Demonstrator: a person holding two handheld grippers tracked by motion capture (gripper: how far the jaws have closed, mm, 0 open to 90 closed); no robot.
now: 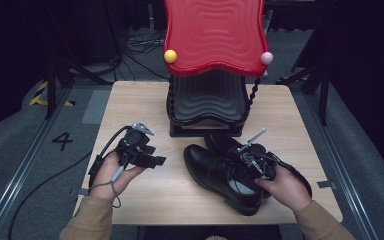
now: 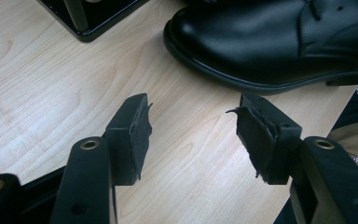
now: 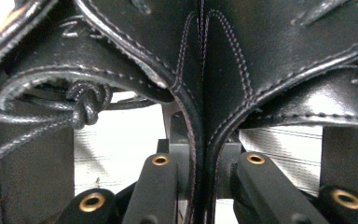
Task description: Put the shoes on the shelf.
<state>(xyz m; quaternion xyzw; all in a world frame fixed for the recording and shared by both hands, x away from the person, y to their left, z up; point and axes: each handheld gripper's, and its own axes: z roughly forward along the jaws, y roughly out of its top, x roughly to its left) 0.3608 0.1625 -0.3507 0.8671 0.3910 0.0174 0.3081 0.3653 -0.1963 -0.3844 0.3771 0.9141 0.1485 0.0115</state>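
In the high view the far shoe [image 1: 225, 143] is mostly hidden behind the near shoe [image 1: 220, 177] and the right gripper [image 1: 254, 159]. The red rack [image 1: 214, 35] is cut off by the top edge. In the right gripper view, leather hides the jaw pads.

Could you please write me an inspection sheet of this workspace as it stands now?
Surface: light wooden table, bare between the grippers.
Job's things: two black leather shoes side by side at right; red and black tiered rack at the far edge.
Clutter: nothing seen.
Grippers: left gripper open over bare wood, holding nothing; right gripper shut on both shoes' inner collars pinched together.
Cables: one trails from the left gripper off the table's left edge; more lie on the floor behind.
Surroundings: dark room, grey floor marked "4".
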